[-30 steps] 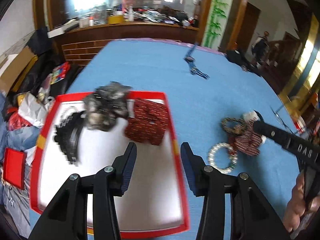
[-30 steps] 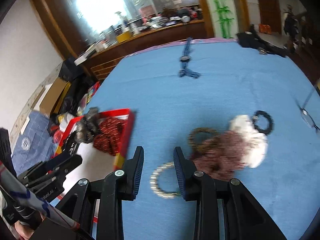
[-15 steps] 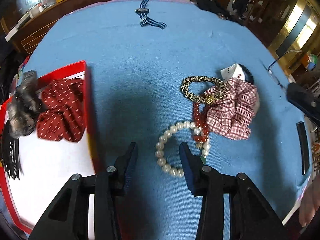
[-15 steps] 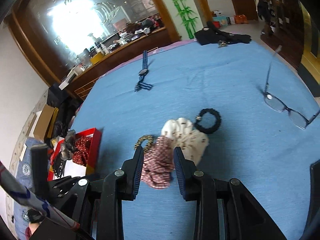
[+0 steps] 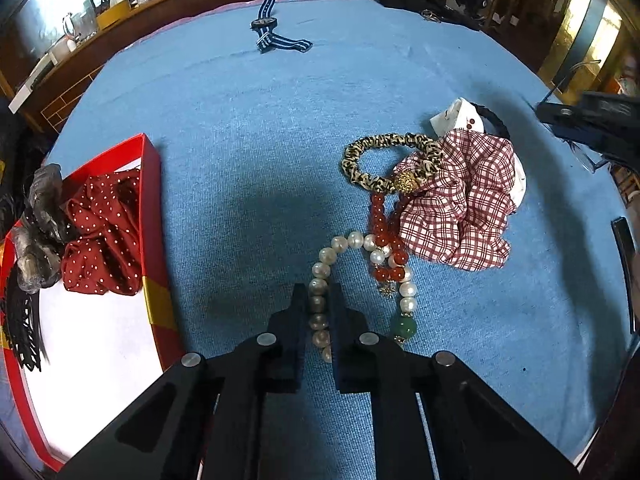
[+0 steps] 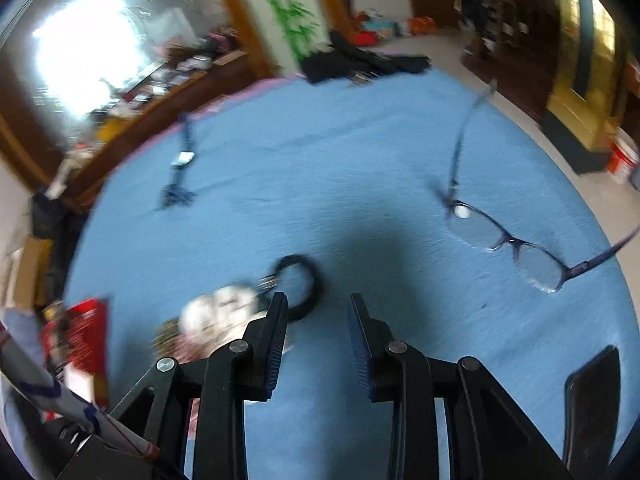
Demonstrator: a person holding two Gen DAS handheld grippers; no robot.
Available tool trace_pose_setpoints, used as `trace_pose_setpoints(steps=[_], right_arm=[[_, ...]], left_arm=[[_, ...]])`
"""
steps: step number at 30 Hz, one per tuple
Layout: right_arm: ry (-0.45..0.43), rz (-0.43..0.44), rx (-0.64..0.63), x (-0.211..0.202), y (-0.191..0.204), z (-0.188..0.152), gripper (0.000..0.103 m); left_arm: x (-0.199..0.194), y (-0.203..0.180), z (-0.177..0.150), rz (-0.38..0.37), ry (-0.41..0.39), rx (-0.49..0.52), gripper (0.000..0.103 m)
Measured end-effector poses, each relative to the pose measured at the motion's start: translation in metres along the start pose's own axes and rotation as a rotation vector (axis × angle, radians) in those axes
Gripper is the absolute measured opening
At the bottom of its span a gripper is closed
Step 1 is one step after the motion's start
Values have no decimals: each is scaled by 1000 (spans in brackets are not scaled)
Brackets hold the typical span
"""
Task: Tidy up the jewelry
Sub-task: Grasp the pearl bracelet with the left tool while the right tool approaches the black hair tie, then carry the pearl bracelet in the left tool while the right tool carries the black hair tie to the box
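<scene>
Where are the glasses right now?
In the right wrist view, the glasses lie open on the blue cloth, up and to the right of the right gripper, apart from the black hair tie on its left.

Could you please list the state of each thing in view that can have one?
left claw: shut on the pearl bracelet
right claw: open, nothing between its fingers
red box: open, holding a dotted red scrunchie
glasses: unfolded, on the blue cloth
</scene>
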State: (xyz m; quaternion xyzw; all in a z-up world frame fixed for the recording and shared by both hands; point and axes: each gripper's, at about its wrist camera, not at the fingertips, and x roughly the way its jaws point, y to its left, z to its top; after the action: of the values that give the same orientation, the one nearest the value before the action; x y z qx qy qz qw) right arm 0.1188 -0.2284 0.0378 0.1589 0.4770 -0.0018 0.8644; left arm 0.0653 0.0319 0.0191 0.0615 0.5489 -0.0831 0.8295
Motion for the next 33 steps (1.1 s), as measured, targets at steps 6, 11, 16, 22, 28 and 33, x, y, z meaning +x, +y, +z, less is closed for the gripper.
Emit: trace_pose_setpoints(steps=[6,11,16,22,28,33], right_arm=[[53,-17,-34,30,14,7,32],[64,-78,-53,50,17,10,23],[20,-100,-118,47,19,6,7],[-168,-63,-98,-4,14,9,7],[-257,-1,-87,-35,16,8,7],[-289,41,-83,-50,17,8,7]], left_arm=[[0,3,0,-15,-6,-5,9],[0,1,-1,-5,-25,-4,9],[0,0,-1,5,-43,-15,9],[-8,6,-5,-47,-51,-73,9],[-35,6,0,-67,-101,-82,9],[-61,-3,3,-91,-151,-69,9]])
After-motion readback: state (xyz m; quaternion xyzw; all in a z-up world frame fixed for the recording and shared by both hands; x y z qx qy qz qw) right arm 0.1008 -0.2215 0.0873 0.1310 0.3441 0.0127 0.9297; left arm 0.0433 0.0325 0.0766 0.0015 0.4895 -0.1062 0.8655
